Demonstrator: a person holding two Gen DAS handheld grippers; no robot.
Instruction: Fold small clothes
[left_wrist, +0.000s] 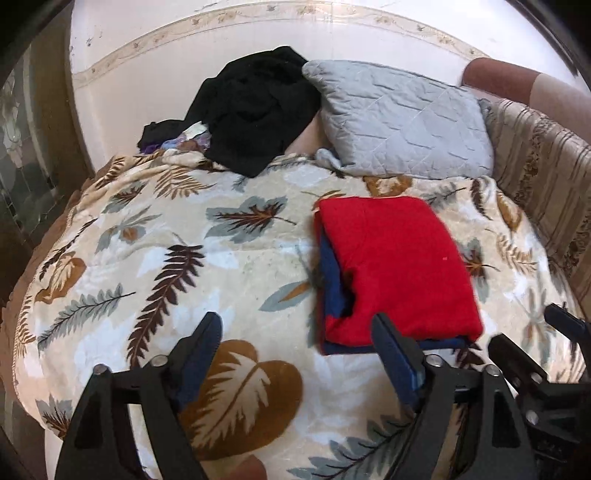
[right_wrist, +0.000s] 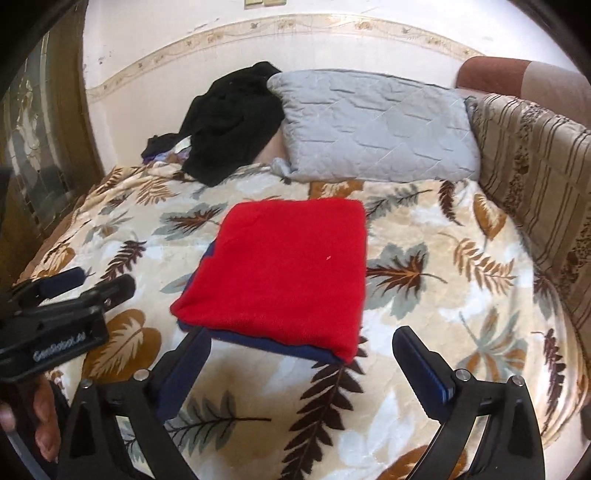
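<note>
A red garment with navy parts (left_wrist: 395, 266) lies folded into a flat rectangle on the leaf-patterned blanket (left_wrist: 207, 254). It also shows in the right wrist view (right_wrist: 284, 273). My left gripper (left_wrist: 295, 332) is open and empty, just in front of the garment's near left corner. My right gripper (right_wrist: 299, 343) is open and empty at the garment's near edge, its jaws standing wider than that edge. The left gripper shows at the left of the right wrist view (right_wrist: 96, 282). The right gripper's tip shows at the right of the left wrist view (left_wrist: 532, 332).
A heap of black clothes (left_wrist: 255, 110) lies at the back of the bed beside a grey quilted pillow (left_wrist: 402, 118). A striped sofa back (left_wrist: 546, 184) runs along the right. A white wall stands behind, a dark door at left.
</note>
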